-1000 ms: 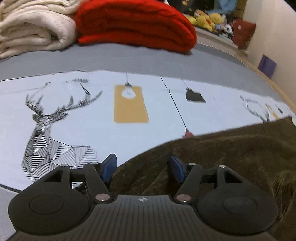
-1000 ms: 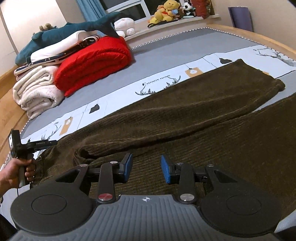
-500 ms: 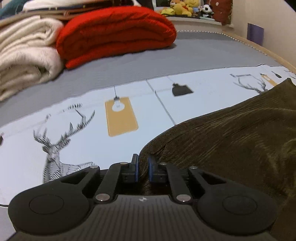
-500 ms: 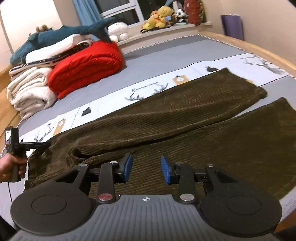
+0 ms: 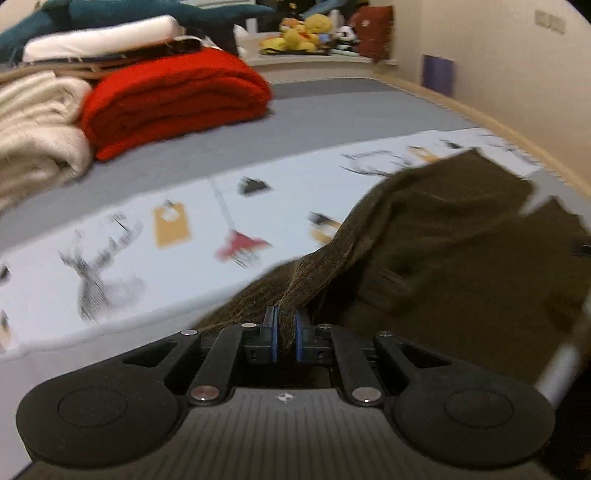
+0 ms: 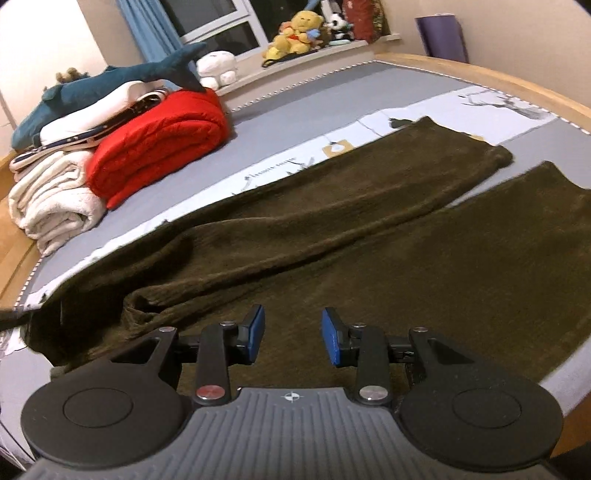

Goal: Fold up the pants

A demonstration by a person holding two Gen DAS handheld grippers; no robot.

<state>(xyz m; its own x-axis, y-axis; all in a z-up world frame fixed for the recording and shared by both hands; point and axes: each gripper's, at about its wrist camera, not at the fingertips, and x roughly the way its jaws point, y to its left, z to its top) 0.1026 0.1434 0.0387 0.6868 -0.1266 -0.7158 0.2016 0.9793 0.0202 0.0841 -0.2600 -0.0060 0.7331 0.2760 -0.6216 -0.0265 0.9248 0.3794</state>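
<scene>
Dark brown corduroy pants (image 6: 369, 240) lie spread across the bed, both legs stretching to the far right. In the left wrist view my left gripper (image 5: 285, 332) is shut on a pinched edge of the pants (image 5: 443, 240), near the waist end. That fabric rises off the printed sheet in a taut ridge from the blue pads (image 5: 272, 332). My right gripper (image 6: 293, 332) hovers open just above the nearer leg, with nothing between its fingers. This view is blurred by motion.
A folded red blanket (image 6: 159, 144), cream blankets (image 6: 55, 206) and a plush shark (image 6: 110, 81) are stacked at the bed's far left. Plush toys (image 6: 295, 33) line the window sill. The wooden bed edge (image 6: 480, 70) curves along the right side. The sheet (image 5: 103, 273) carries deer prints.
My left gripper closed on the pants' edge, then lifted it off the sheet and carried it right. My right gripper stayed open and drifted a little over the pants.
</scene>
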